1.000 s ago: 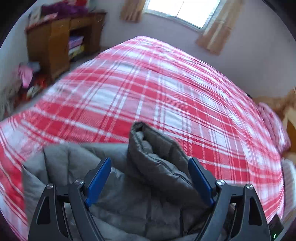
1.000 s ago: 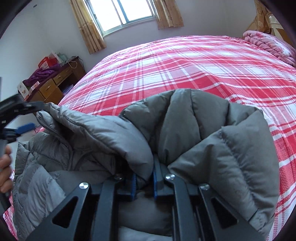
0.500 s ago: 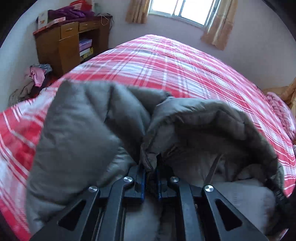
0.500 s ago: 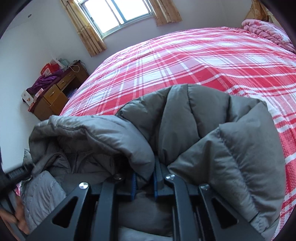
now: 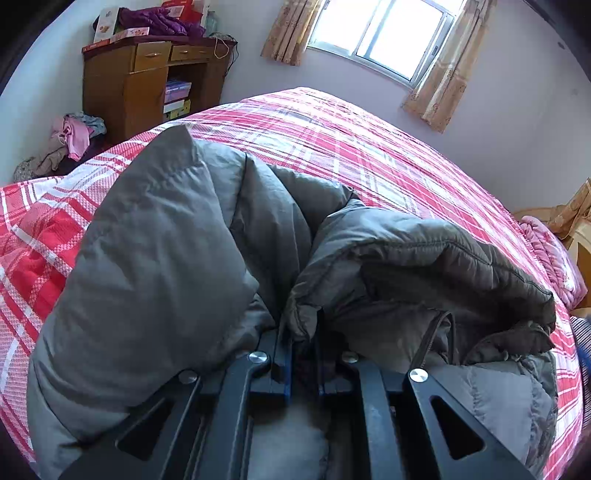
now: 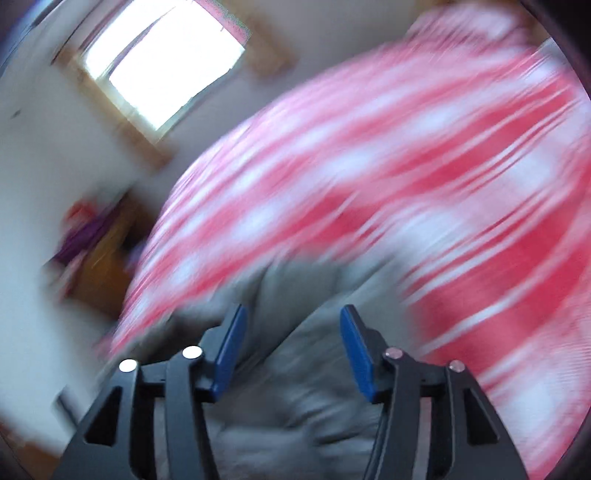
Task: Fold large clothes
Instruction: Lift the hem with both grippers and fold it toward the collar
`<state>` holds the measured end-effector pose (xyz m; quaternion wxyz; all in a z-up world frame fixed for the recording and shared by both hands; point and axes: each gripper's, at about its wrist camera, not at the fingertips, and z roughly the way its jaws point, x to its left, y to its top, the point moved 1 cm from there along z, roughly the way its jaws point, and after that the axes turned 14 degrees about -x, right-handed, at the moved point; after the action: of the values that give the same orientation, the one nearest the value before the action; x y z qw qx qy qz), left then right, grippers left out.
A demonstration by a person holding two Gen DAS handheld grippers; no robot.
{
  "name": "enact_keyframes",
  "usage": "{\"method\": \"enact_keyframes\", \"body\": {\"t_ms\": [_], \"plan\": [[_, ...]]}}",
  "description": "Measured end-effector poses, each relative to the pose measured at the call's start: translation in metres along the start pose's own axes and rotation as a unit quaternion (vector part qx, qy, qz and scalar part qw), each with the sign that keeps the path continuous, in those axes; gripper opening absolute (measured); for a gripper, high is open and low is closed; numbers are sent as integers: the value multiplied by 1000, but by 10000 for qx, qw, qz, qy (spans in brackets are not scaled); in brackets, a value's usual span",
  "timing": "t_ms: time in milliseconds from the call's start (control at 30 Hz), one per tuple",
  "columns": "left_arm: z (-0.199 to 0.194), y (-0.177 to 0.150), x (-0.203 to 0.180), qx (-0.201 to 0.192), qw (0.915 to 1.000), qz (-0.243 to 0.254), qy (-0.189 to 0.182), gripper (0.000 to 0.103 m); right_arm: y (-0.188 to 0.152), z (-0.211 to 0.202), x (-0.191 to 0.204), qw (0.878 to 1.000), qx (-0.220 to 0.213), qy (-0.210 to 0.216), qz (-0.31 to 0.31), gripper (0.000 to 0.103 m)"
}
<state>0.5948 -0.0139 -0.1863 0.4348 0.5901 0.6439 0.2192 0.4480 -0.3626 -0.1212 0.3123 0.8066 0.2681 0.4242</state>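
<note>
A grey puffer jacket (image 5: 155, 266) lies bunched on the red plaid bed (image 5: 388, 162). My left gripper (image 5: 303, 343) is shut on a fold of the jacket's edge, and the padding bulges over both black fingers, hiding the blue pads. The right wrist view is heavily blurred by motion. There my right gripper (image 6: 290, 332) has its jaws opening, blue pads well apart, above the grey jacket (image 6: 295, 391); no cloth is pinched between them. A dark drawstring (image 5: 428, 339) hangs by the jacket's hood on the right.
A wooden desk (image 5: 122, 85) with boxes and purple cloth stands at the left wall, with a heap of clothes (image 5: 70, 140) on the floor beside it. A curtained window (image 5: 384, 33) is behind the bed. Pink bedding (image 5: 550, 254) lies at the right edge.
My left gripper came down and shut on the jacket's edge, then stayed. My right gripper let go of the jacket, opened, and swung up and away with a roll.
</note>
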Motion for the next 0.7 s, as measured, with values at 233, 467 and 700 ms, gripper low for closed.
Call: {"method": "enact_keyframes", "body": {"t_ms": [233,467,700], "plan": [[0,-1,3,-5,9999,-79,-67,10,6,45,97,9951,331,726,-587,52],[-1,-1,5,2,9995,-200,-226,10,-103,75,103,9526,1300,634,-2676,50],[-51,13,0,334,9970,424,-552,10,-116,69,110,9356,879,388,-3397,52]]}}
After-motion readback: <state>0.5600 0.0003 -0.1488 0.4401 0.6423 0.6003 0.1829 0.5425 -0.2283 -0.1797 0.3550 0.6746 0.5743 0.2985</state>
